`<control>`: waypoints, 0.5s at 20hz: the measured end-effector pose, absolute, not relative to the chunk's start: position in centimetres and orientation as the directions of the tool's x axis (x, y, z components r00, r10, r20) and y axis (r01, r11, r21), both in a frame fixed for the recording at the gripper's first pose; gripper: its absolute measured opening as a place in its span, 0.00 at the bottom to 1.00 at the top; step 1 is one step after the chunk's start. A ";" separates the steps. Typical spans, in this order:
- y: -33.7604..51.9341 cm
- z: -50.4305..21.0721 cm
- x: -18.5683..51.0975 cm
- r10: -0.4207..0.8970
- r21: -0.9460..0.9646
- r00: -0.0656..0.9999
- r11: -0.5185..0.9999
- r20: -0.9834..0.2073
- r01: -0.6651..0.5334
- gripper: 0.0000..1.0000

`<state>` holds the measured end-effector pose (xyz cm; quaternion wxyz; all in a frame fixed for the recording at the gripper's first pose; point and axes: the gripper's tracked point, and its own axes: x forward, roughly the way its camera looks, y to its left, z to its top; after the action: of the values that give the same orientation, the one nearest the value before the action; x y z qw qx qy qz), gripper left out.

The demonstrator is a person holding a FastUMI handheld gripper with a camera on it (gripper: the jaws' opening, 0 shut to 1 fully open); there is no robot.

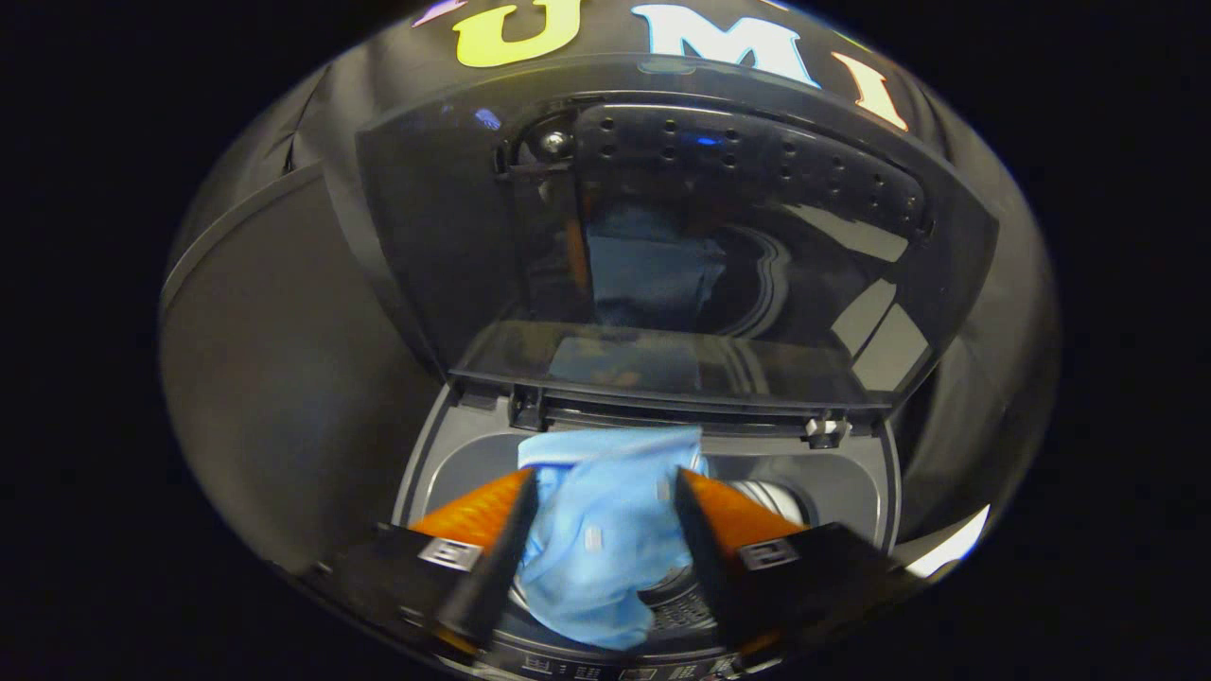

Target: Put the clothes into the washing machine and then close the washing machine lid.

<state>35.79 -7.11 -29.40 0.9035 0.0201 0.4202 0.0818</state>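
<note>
Your gripper point(605, 497) sits low in the frame, its 2 fingers set fairly wide apart with the light blue garment point(605, 539) filling the gap between them. Both inner faces appear to touch the cloth's sides, but I cannot tell whether they are truly pressing on it or just flanking it, so treat the hold as unconfirmed.

The garment hangs in the lower centre of the frame, bunched at the top near the fingertips and drooping to a loose tail below, directly over the open mouth of the washing machine point(445, 473). A slice of the drum point(771, 497) shows just right of the right finger. The lid point(426, 236) stands raised across the upper half of the frame, hinged along the back edge of the opening, its glossy underside reflecting the blue cloth.

Expect the garment to be light, limp and easily deformed: it will not hold a shape, and it looks smooth enough to slide through a loose pinch. A thick bunched fold gives you the surest hold, better than a single layer or a hem. The hanging tail could catch on the opening's rim, so you likely want the whole piece well over the drum before letting go. The lid is not yet closed.
</note>
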 end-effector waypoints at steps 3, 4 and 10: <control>-7.2 -29.5 35.4 0.158 0.092 0.642 0.986 -0.750 -0.136 0.97; -7.2 -29.5 35.3 0.160 0.095 0.643 0.986 -0.749 -0.136 0.97; -6.4 -27.5 35.1 0.192 0.137 0.675 0.981 -0.713 -0.134 0.98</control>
<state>35.11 -6.41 -27.49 0.9143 0.0368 0.3934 0.0890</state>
